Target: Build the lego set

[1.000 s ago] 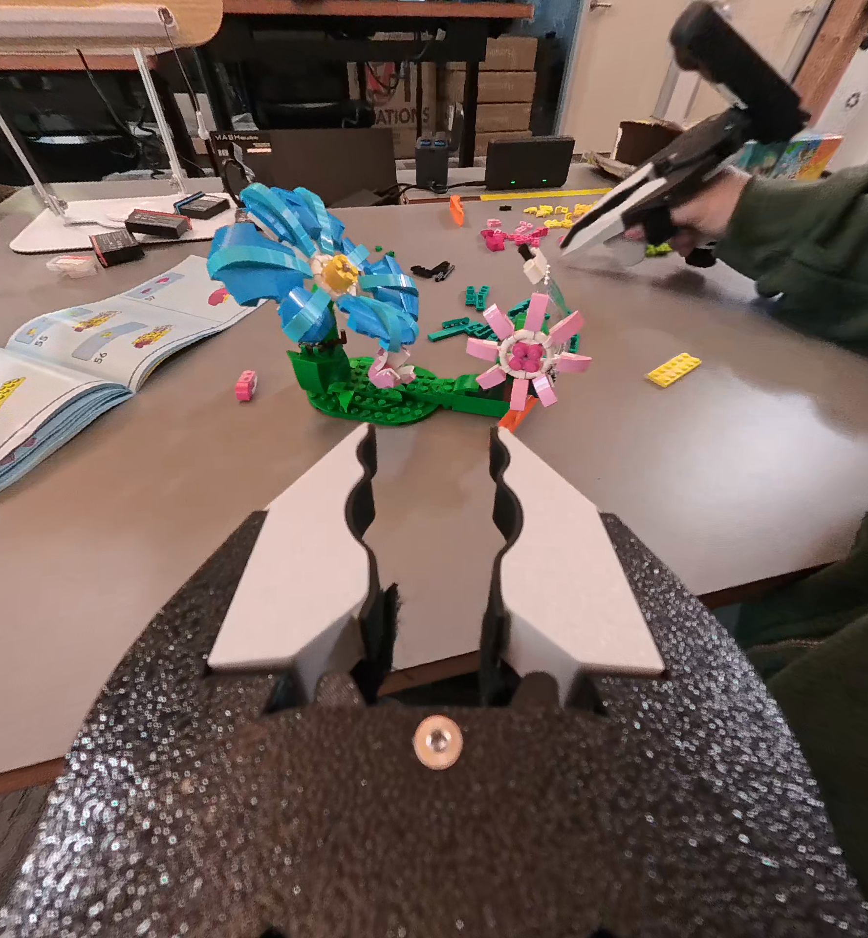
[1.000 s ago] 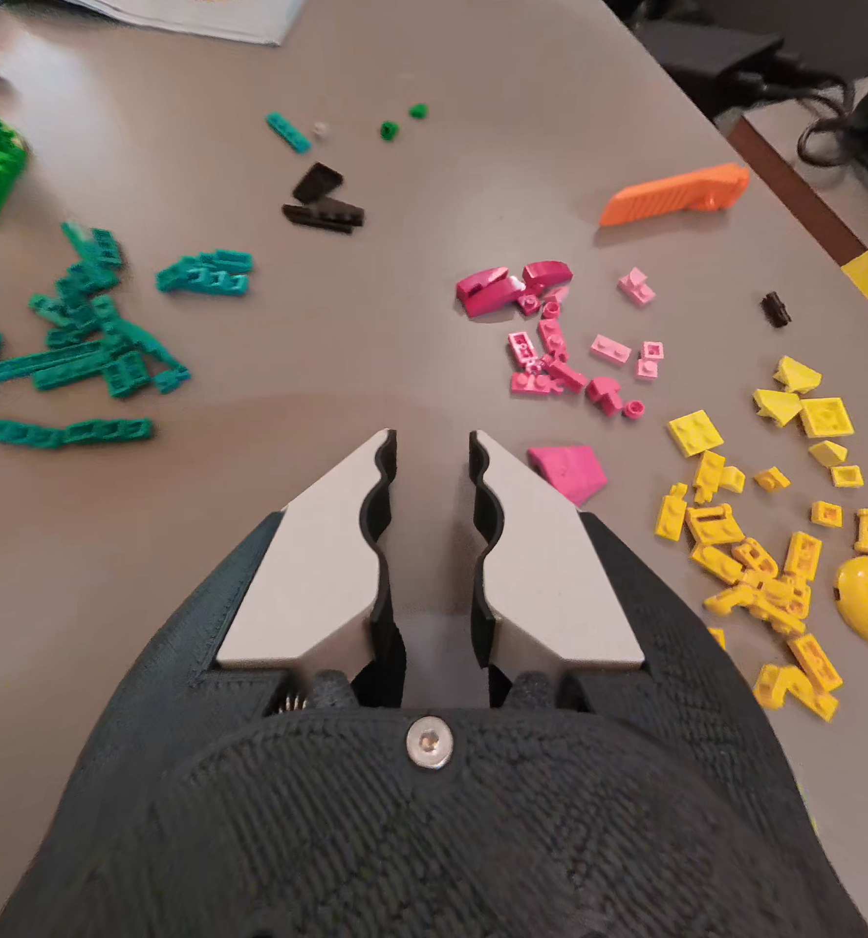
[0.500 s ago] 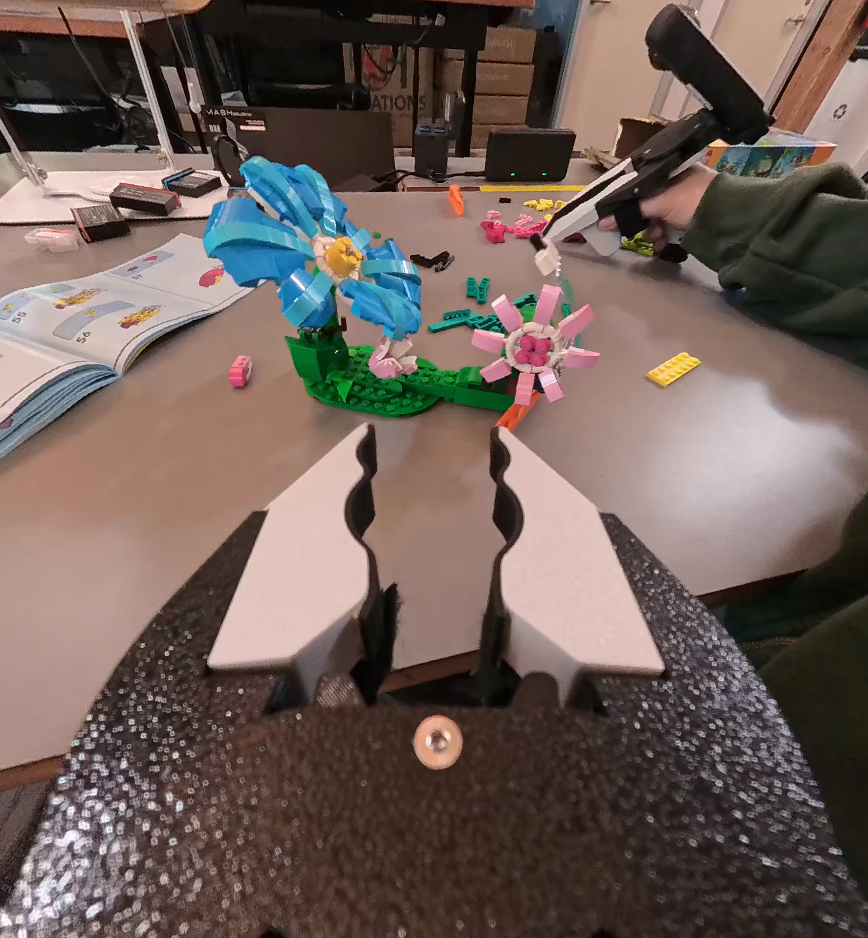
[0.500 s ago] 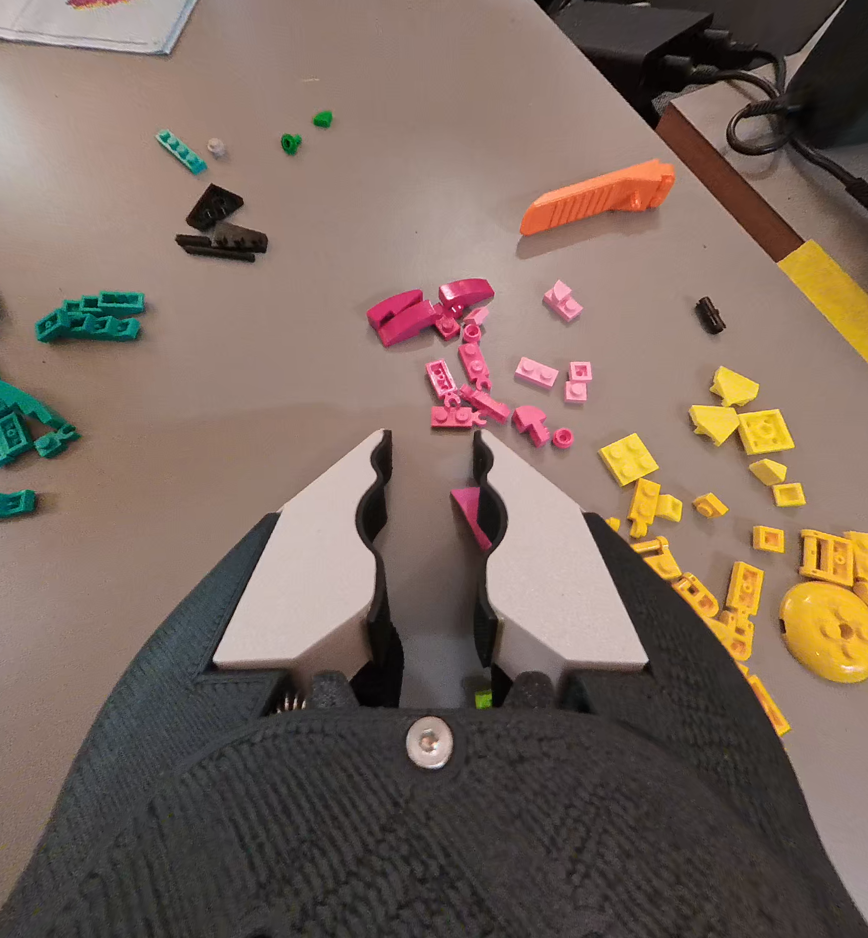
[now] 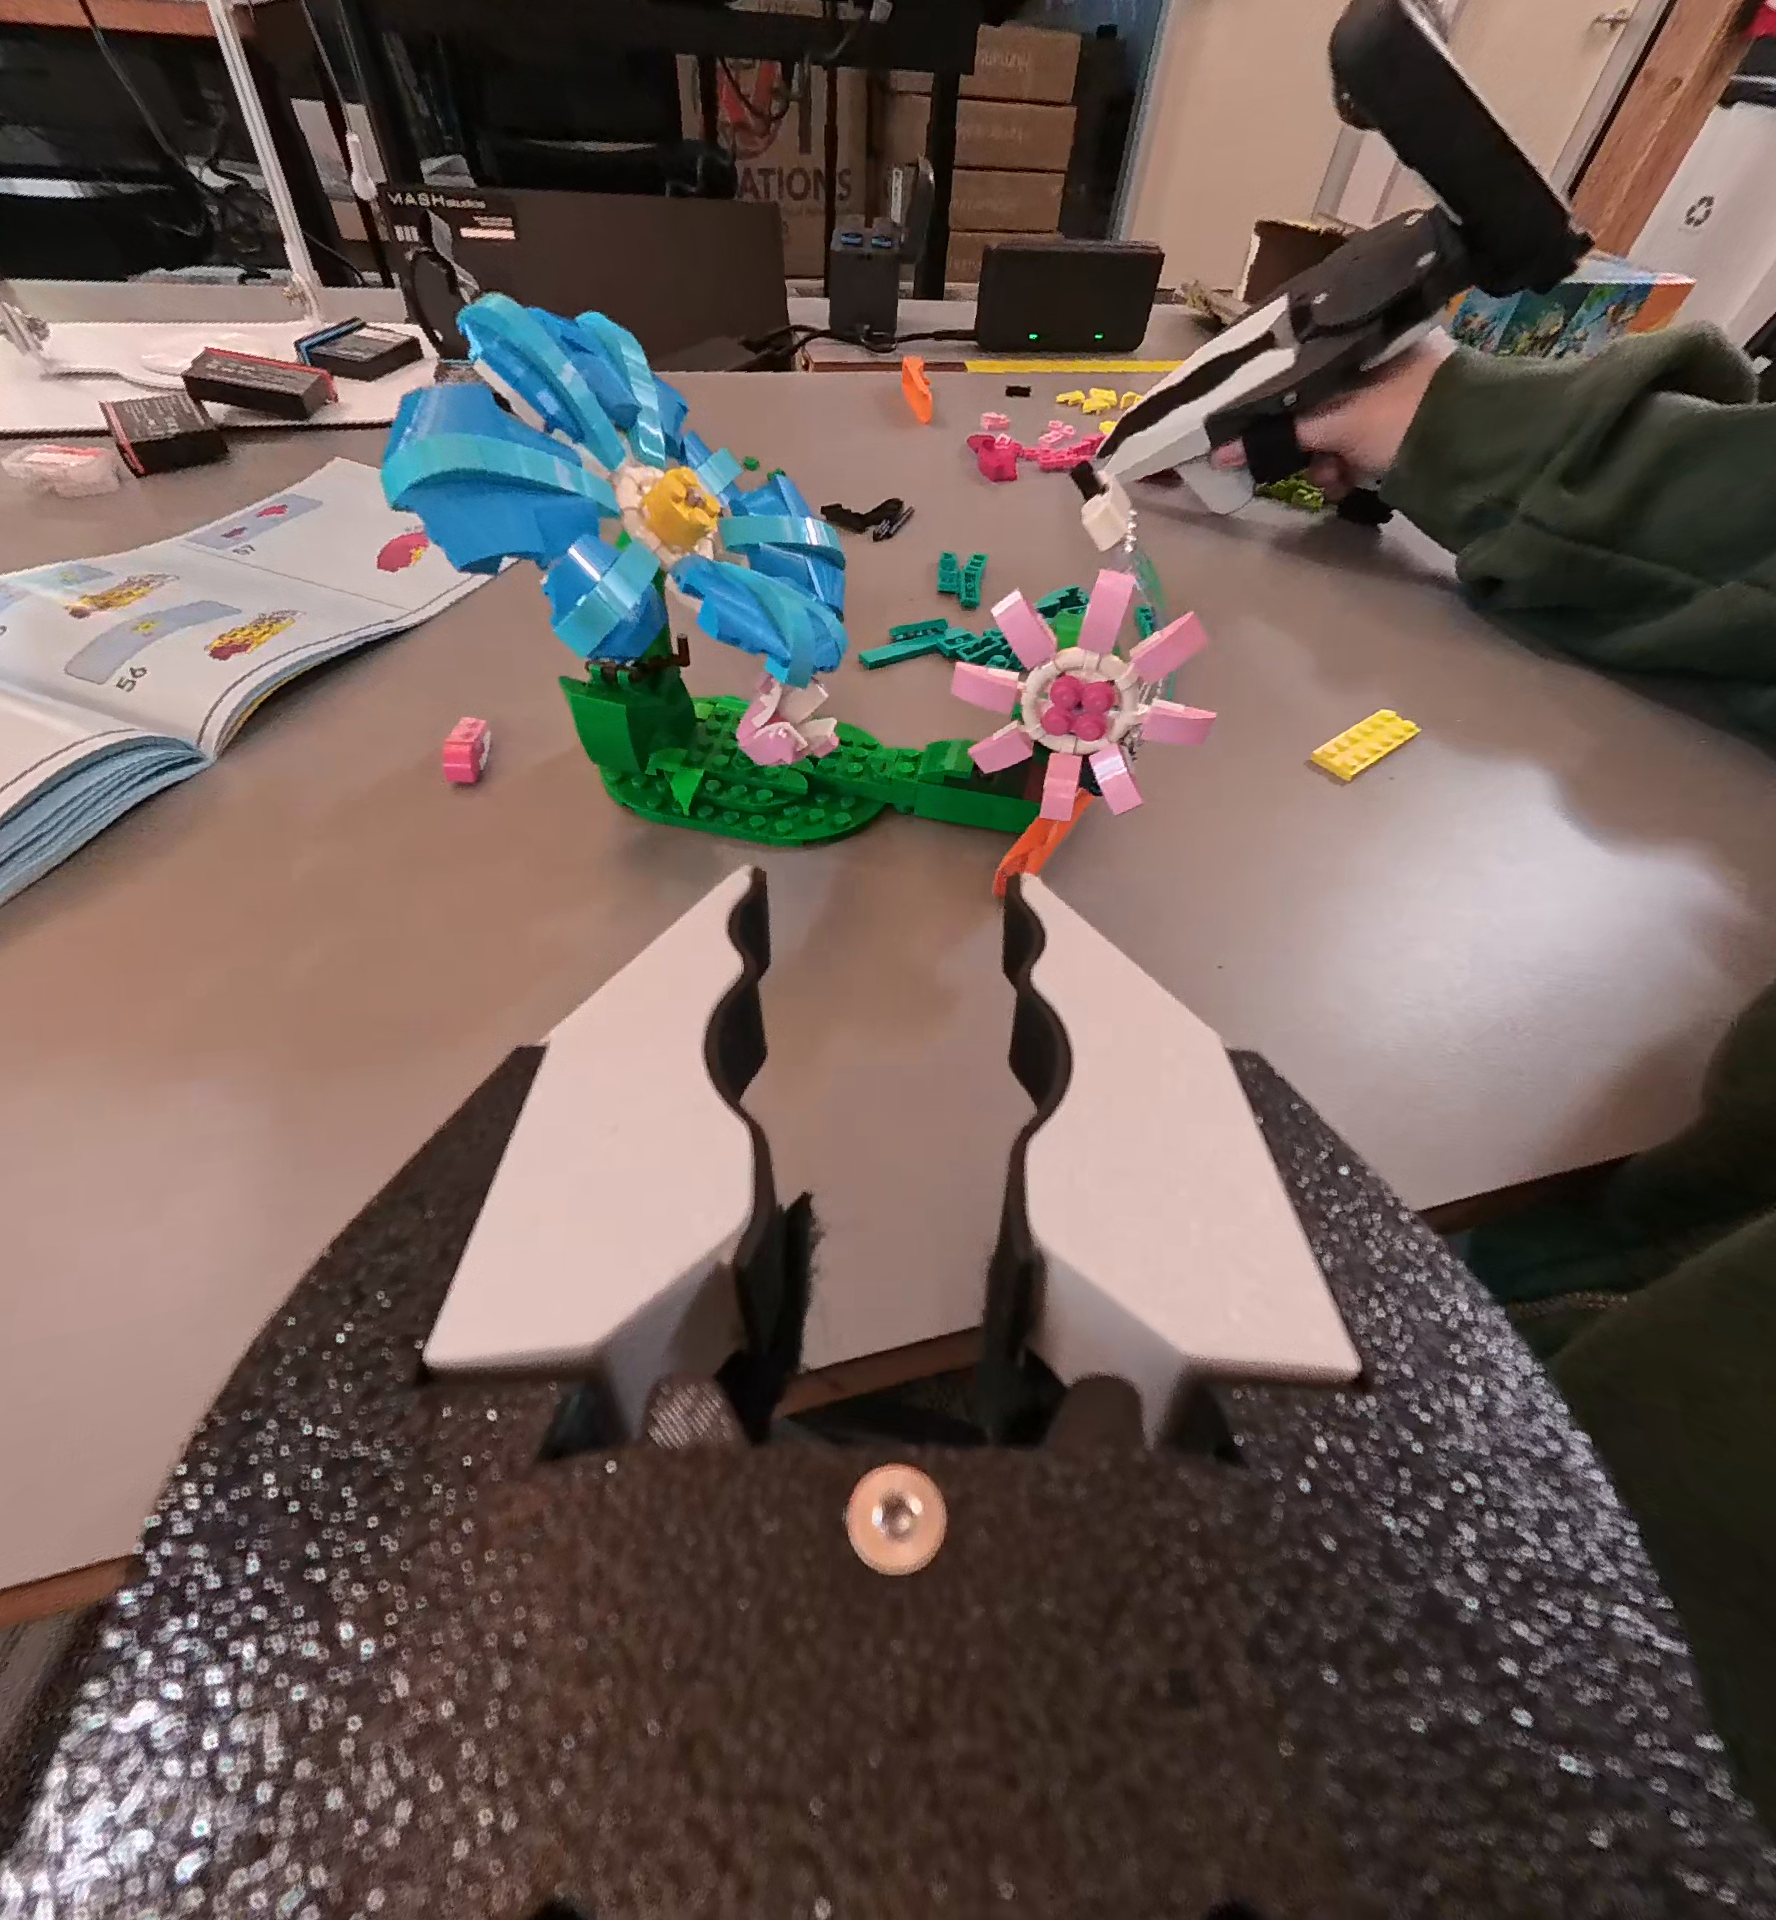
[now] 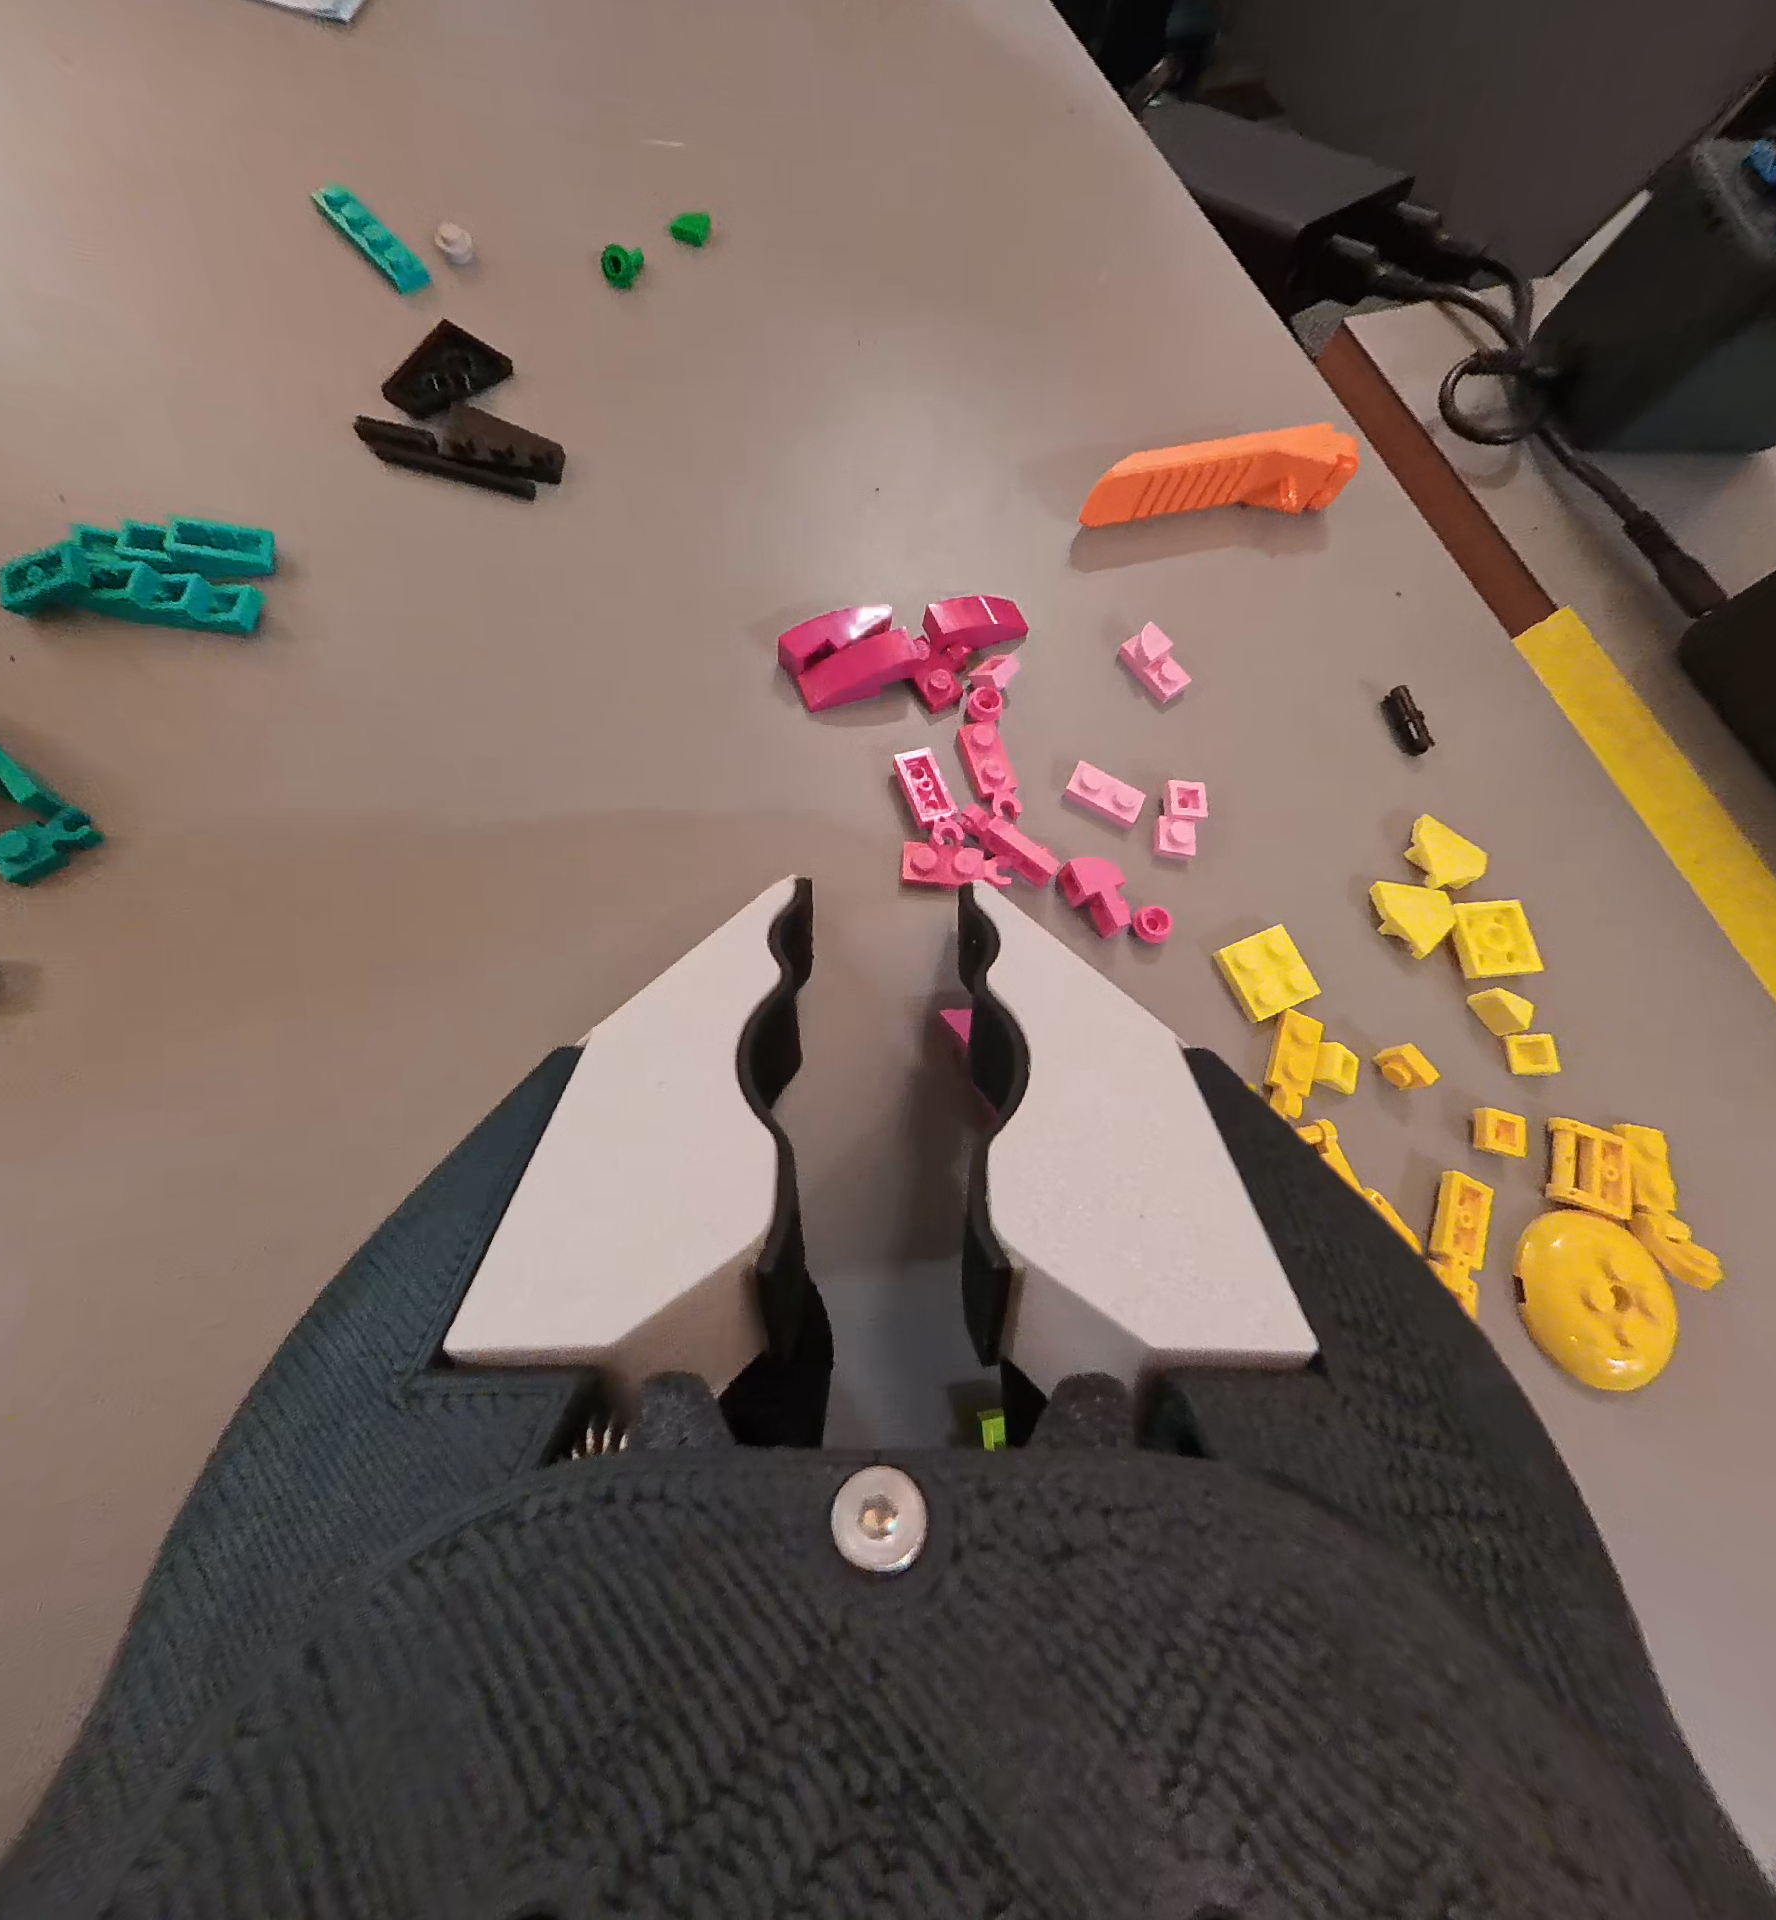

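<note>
In the left wrist view a lego build stands mid-table: a big blue flower (image 5: 645, 520) and a smaller pink flower (image 5: 1076, 712) on a green base (image 5: 749, 800). My left gripper (image 5: 884, 894) is open and empty, just short of the base. My right gripper (image 6: 884, 899) is open, low over the table behind the pink flower; it also shows in the left wrist view (image 5: 1097, 488). A magenta wedge piece (image 6: 957, 1023) lies mostly hidden under its right finger. A pile of magenta pieces (image 6: 967, 800) lies just ahead of its tips.
Yellow pieces (image 6: 1466, 1039), a yellow disc (image 6: 1596, 1299), an orange brick separator (image 6: 1216, 478), teal pieces (image 6: 146, 577) and black pieces (image 6: 458, 416) are scattered around. An open instruction booklet (image 5: 84, 665) lies left. The table edge with yellow tape (image 6: 1673, 800) is at the right. The left gripper is farther from the orange brick separator (image 6: 1216, 478), some 45 cm, than the right, some 12 cm.
My right gripper has moved forward and right toward the magenta pile, so the magenta wedge went from beside its right finger to under it. My left gripper stayed open, nearly still.
</note>
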Tool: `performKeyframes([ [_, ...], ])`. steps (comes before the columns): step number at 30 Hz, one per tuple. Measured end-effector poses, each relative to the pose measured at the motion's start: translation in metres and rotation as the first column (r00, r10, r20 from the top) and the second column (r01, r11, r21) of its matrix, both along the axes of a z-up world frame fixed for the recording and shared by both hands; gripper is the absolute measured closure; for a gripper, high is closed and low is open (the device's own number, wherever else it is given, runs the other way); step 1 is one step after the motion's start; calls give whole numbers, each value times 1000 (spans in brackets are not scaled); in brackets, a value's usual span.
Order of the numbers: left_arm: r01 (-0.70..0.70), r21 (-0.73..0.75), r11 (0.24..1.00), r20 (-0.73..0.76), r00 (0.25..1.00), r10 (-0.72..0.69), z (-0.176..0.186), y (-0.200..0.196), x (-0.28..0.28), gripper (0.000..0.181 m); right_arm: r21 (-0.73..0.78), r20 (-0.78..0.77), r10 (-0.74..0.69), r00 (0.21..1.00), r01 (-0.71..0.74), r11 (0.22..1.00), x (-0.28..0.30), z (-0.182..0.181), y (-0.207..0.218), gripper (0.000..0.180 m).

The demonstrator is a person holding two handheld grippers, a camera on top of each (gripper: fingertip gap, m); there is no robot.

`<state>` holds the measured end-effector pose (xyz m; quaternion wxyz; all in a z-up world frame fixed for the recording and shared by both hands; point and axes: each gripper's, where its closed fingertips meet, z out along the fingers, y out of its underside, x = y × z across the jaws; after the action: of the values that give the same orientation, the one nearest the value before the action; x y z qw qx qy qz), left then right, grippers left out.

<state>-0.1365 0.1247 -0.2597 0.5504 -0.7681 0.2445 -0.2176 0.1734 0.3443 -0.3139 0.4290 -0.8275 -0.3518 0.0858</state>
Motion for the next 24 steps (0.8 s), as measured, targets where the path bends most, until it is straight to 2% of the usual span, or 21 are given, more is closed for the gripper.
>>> performKeyframes([
  [2, 4, -3, 1000, 5, 1000, -4, 0, 0, 0, 137, 79, 27, -30, 999, 28, 996, 3, 6, 3, 147],
  [5, 3, -5, 1000, 3, 1000, -3, 0, 0, -1, 137, 332, 6, -106, 994, 98, 938, 16, 40, 7, 148],
  [9, 2, -5, 1000, 11, 1000, -2, 1, 0, -2, 138, 455, -107, -244, 964, 266, 850, 50, 73, 11, 153],
  [13, 9, -16, 1000, 12, 1000, -8, -2, -1, -1, 138, 462, -173, -261, 950, 312, 830, 60, 79, 11, 155],
  [20, 15, -22, 1000, 16, 1000, -14, -3, -1, 0, 139, 422, -80, -173, 982, 191, 886, 39, 61, 12, 158],
  [24, 15, -23, 1000, 18, 1000, -15, -2, -2, 0, 139, 399, -82, -173, 982, 191, 897, 39, 58, 13, 160],
])
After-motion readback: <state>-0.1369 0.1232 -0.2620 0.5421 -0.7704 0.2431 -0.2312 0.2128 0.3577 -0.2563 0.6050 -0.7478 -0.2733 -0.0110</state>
